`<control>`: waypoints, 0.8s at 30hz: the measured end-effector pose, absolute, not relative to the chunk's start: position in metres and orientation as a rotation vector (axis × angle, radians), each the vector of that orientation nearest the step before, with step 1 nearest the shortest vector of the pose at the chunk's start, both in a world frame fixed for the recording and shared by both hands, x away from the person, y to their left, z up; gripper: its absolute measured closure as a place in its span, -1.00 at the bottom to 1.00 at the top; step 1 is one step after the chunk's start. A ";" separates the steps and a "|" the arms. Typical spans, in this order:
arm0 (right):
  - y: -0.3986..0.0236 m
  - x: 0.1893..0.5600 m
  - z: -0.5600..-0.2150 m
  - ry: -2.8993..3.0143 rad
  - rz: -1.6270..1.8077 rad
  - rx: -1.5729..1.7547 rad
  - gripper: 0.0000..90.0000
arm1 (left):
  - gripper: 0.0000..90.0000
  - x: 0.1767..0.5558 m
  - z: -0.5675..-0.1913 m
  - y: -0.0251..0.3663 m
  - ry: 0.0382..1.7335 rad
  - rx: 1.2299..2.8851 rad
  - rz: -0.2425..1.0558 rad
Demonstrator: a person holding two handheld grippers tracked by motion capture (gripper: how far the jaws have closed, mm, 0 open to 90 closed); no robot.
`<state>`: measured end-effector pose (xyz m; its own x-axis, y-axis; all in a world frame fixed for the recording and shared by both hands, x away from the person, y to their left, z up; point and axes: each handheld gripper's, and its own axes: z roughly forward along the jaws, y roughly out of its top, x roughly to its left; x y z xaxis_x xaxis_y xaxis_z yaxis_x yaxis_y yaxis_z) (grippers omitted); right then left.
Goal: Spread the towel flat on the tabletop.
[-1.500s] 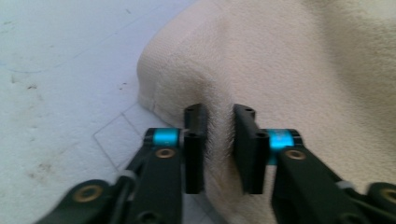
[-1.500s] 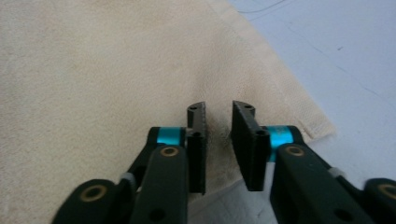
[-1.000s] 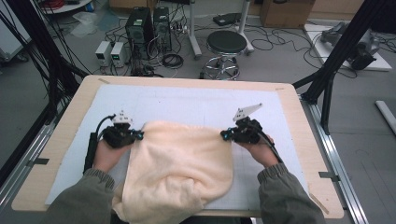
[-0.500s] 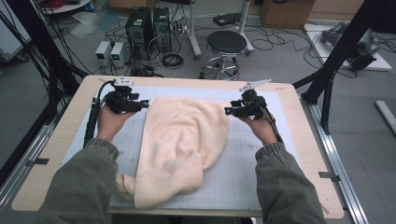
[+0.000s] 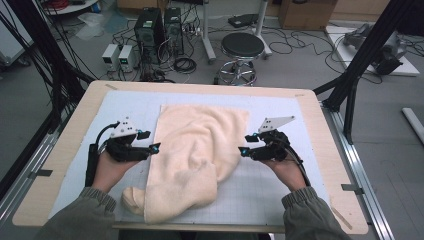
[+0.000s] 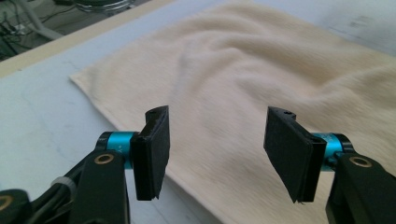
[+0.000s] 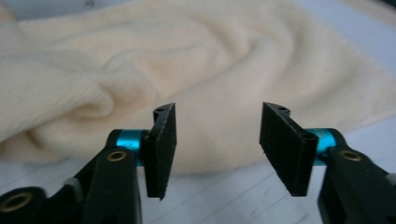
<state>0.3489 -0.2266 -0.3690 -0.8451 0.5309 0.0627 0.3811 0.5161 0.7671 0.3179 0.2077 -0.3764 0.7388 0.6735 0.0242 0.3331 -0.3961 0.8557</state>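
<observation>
A cream towel lies on the table's grid mat, flat at its far end and bunched in a fold at the near end. My left gripper is at the towel's left edge. Its jaws have just been opening and stand open with nothing between them. The right gripper is at the towel's right edge, its jaws likewise just opened and empty. In the left gripper view the left gripper hovers over the towel's edge. In the right gripper view the right gripper faces the towel's rumpled side.
The mat sits on a wooden table with a bare rim all round. Beyond the far edge are a stool, computer boxes and cables on the floor. Black frame posts stand at the table's sides.
Both grippers carried the towel's corners toward the far edge, let go, and drew back toward the person. The towel's far end now lies spread flat.
</observation>
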 end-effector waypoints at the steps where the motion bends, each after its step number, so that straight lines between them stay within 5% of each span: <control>1: -0.225 0.345 -0.369 2.592 1.228 0.776 -0.02 | -0.10 0.312 -0.377 0.207 0.756 2.006 0.450; 16: -0.202 0.299 -0.420 2.655 1.268 0.644 -0.02 | -0.23 0.252 -0.405 0.190 0.589 2.113 0.276; 20: -0.187 0.304 -0.428 2.676 1.232 0.622 0.01 | -0.05 0.259 -0.419 0.185 0.589 2.163 0.170; 24: -0.173 0.314 -0.437 2.697 1.178 0.617 0.14 | 0.37 0.266 -0.424 0.180 0.558 2.200 0.085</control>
